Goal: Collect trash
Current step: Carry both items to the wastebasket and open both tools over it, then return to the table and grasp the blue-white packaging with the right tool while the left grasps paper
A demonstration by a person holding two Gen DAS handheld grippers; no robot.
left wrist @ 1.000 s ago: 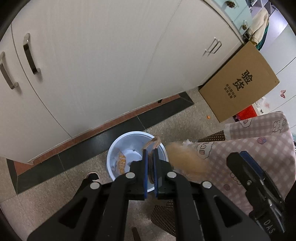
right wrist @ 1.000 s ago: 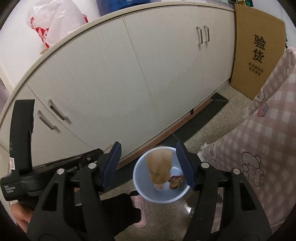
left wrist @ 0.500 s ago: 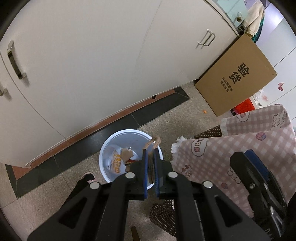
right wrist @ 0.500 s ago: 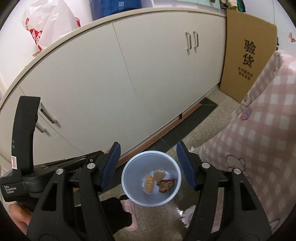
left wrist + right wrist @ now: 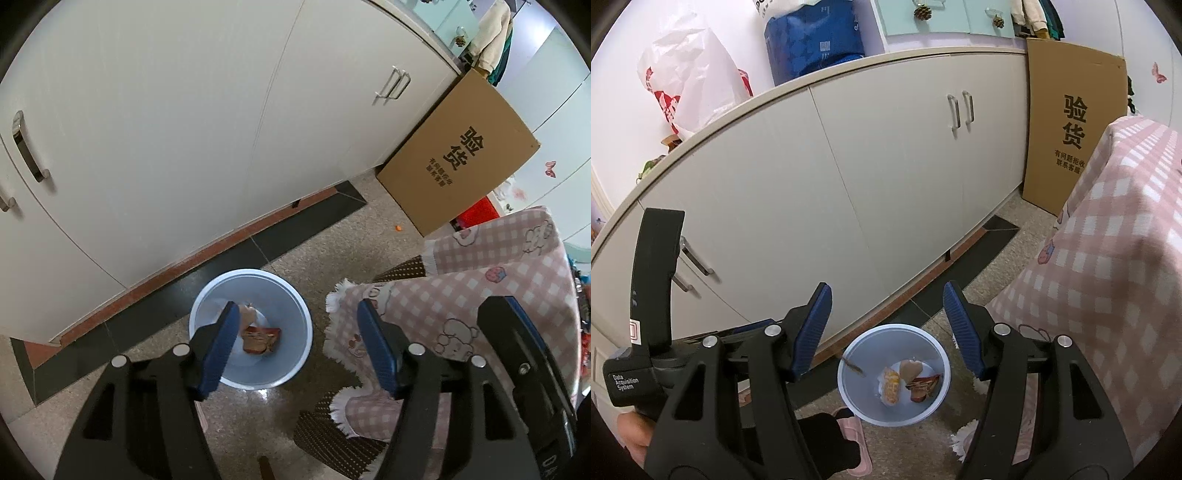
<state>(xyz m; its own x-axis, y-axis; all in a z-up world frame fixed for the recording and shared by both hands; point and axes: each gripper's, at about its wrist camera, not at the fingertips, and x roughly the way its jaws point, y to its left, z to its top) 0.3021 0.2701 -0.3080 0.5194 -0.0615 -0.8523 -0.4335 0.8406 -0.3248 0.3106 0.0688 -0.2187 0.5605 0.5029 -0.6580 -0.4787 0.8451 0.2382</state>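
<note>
A pale blue round bin [image 5: 291, 295] stands on the floor by the white cabinets; it also shows in the right wrist view [image 5: 938, 402]. Inside lie a brown-red wrapper [image 5: 260, 339], a yellow wrapper [image 5: 891, 384], a tan scrap [image 5: 910, 369] and a thin brown strip [image 5: 854, 367]. My left gripper [image 5: 295, 347] is open and empty above the bin. My right gripper [image 5: 886, 328] is open and empty, higher above the bin.
White cabinets [image 5: 166, 110] run behind the bin. A cardboard box [image 5: 458, 155] leans on them to the right. A pink checked tablecloth [image 5: 480, 295] hangs on the right. A foot in a pink slipper [image 5: 849, 432] is beside the bin. Bags [image 5: 687, 74] sit on the counter.
My left gripper was shut on a thin brown strip; its jaws have opened wide and the strip now lies in the bin. A tan scrap fell into the bin. The right gripper rose.
</note>
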